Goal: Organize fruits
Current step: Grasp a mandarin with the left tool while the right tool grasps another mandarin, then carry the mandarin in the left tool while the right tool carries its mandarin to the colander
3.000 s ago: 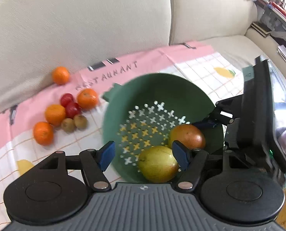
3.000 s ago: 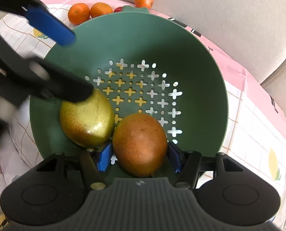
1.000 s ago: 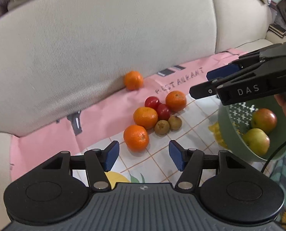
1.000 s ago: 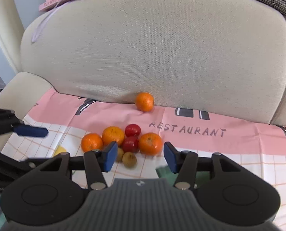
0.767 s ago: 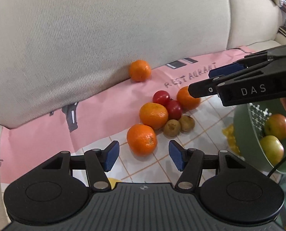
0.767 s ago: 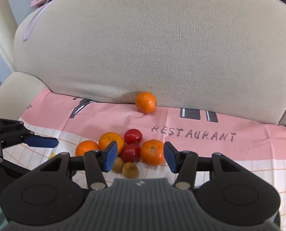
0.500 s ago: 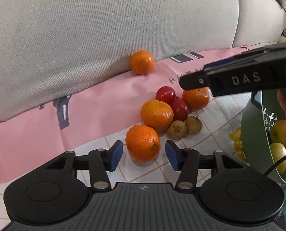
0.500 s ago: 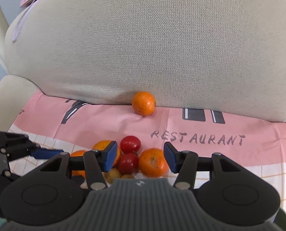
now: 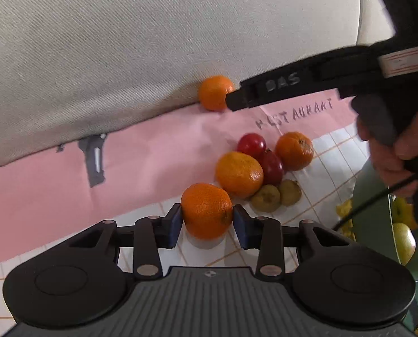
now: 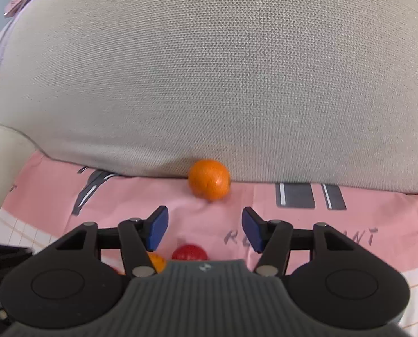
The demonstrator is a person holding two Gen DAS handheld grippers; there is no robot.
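My left gripper (image 9: 206, 226) is shut on the nearest orange (image 9: 206, 210), which rests on the checked cloth (image 9: 335, 151). Behind it lie two more oranges (image 9: 239, 174), two red fruits (image 9: 251, 144) and two small brown fruits (image 9: 265, 198). A lone orange (image 9: 213, 92) sits against the sofa back; it also shows in the right wrist view (image 10: 209, 179). My right gripper (image 10: 204, 229) is open and empty, just short of that orange. The green colander (image 9: 377, 219) with a pear (image 9: 404, 243) is at the right edge.
The beige sofa backrest (image 10: 209, 70) rises right behind the lone orange. The pink border of the cloth (image 9: 54, 185) spreads to the left. The right gripper's body (image 9: 335, 78) and the hand holding it cross the upper right of the left wrist view.
My left gripper has moved forward and closed on the nearest orange. My right gripper has moved forward toward the lone orange by the sofa back, still open.
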